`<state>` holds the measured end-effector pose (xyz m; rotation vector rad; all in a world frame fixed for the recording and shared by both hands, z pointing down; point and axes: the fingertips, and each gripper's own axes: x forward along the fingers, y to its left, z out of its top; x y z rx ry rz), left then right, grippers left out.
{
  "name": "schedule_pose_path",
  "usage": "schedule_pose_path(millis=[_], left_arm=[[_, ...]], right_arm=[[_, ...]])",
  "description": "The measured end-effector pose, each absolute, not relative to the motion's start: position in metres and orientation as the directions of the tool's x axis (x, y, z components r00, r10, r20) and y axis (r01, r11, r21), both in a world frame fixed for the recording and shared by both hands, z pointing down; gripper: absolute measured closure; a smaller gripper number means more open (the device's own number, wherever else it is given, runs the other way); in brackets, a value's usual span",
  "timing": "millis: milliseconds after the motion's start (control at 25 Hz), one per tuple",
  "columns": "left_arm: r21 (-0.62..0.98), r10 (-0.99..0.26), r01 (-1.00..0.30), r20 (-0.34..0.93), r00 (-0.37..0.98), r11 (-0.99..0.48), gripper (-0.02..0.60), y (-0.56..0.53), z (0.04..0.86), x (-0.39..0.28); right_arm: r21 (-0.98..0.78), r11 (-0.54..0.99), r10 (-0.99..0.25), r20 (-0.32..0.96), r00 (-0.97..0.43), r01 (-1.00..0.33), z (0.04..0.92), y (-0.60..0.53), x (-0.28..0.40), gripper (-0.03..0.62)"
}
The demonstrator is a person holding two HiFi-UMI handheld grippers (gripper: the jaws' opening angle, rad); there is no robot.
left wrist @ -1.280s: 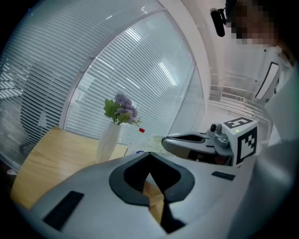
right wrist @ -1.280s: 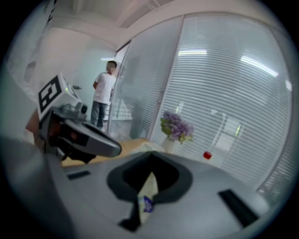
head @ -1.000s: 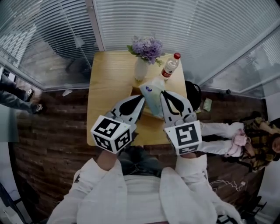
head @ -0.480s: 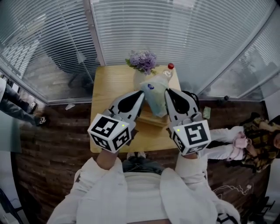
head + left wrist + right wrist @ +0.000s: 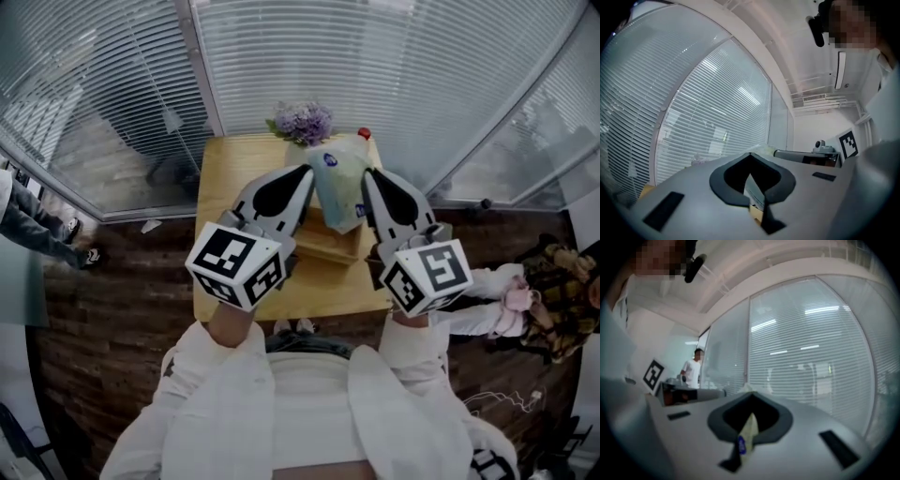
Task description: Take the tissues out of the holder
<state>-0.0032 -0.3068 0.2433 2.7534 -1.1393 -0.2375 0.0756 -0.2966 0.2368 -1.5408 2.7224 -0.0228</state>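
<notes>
A pale green tissue pack point(image 5: 337, 187) with a blue label hangs in the air above the wooden holder point(image 5: 328, 246) on the table. My left gripper point(image 5: 302, 180) is shut on the pack's left edge and my right gripper point(image 5: 371, 180) on its right edge. A thin strip of the pack point(image 5: 754, 193) shows between the jaws in the left gripper view. In the right gripper view, a corner of the tissue pack point(image 5: 748, 431) with the blue label is pinched in the jaws. The pack hides part of the holder.
The small wooden table point(image 5: 225, 197) stands against a glass wall with blinds. A vase of purple flowers point(image 5: 300, 123) and a red-capped bottle point(image 5: 364, 134) stand at its far edge. A seated person point(image 5: 525, 300) is at the right, and another person point(image 5: 692, 367) stands further off.
Both grippers have risen with the tissue pack, lifting it up off the holder and toward the camera. The pack now covers the vase and most of the bottle.
</notes>
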Motion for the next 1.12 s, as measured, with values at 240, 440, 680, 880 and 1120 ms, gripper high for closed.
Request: schedule_pose_path(millis=[240,440,680,880,1120], left_arm=[[0.218,-0.729,-0.7,-0.096,0.678,-0.68,0.574,-0.316,0.243,-0.01],[0.216,-0.729,-0.702,-0.078,0.68,-0.678,0.574,-0.317,0.251,-0.005],[0.22,-0.733,-0.707,-0.07,0.676,-0.672,0.574,-0.317,0.255,-0.005],[0.249,-0.735,-0.703,-0.064,0.674,-0.666,0.574,-0.316,0.26,-0.003],[0.252,-0.738,-0.706,-0.054,0.673,-0.662,0.574,-0.318,0.264,0.001]], right_arm=[[-0.061,0.526,-0.85,-0.019,-0.526,-0.848,0.239,-0.301,0.077,0.583],[-0.066,0.538,-0.843,-0.02,-0.537,-0.841,0.24,-0.303,0.078,0.582],[-0.069,0.541,-0.841,-0.024,-0.54,-0.838,0.24,-0.303,0.078,0.582],[-0.064,0.549,-0.835,-0.024,-0.549,-0.833,0.24,-0.303,0.077,0.582],[-0.062,0.552,-0.834,-0.023,-0.552,-0.832,0.24,-0.303,0.078,0.583]])
